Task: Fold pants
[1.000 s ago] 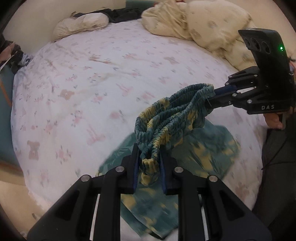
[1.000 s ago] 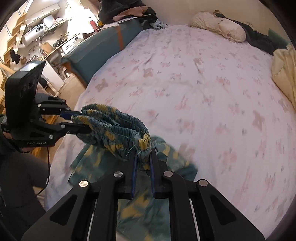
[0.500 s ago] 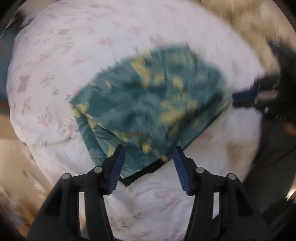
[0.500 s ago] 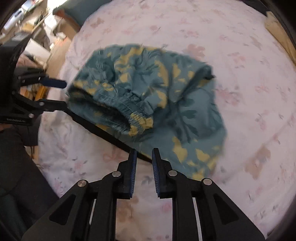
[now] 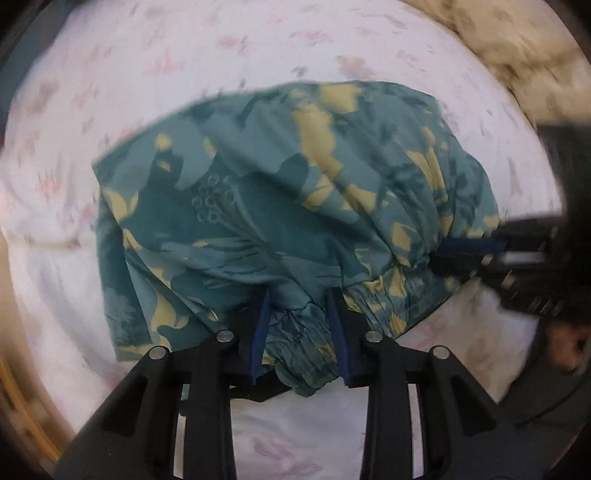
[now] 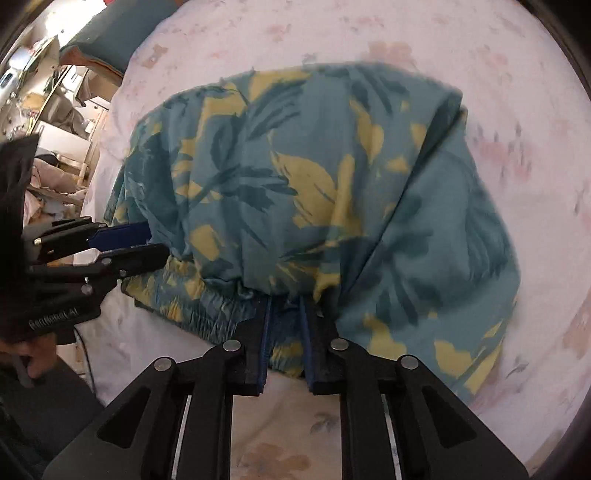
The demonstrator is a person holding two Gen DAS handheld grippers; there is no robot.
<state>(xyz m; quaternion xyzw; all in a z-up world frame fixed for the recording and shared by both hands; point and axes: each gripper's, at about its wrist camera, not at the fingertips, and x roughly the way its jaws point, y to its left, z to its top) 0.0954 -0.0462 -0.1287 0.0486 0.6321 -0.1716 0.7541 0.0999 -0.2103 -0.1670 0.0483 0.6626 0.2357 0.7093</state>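
Note:
The teal pants with yellow leaf print point(image 5: 280, 206) lie spread on the bed, also in the right wrist view point(image 6: 314, 192). Their gathered elastic waistband point(image 5: 306, 347) faces me. My left gripper point(image 5: 299, 317) is open, its jaws either side of the waistband's left end; it also shows in the right wrist view point(image 6: 140, 245). My right gripper point(image 6: 286, 325) has a narrow gap between its jaws, straddling the waistband's right end point(image 6: 284, 350); it shows in the left wrist view point(image 5: 461, 254). Fabric hides the fingertips.
The bed has a white sheet with pink prints point(image 5: 229, 48). A cream duvet point(image 5: 524, 55) is bunched at the far right. Beyond the bed's left edge are a teal cushion point(image 6: 118, 33) and cluttered shelves point(image 6: 44, 92).
A second ago both grippers held the waistband bunched in the air. They released it onto the bed, and now both have moved in low around the waistband ends.

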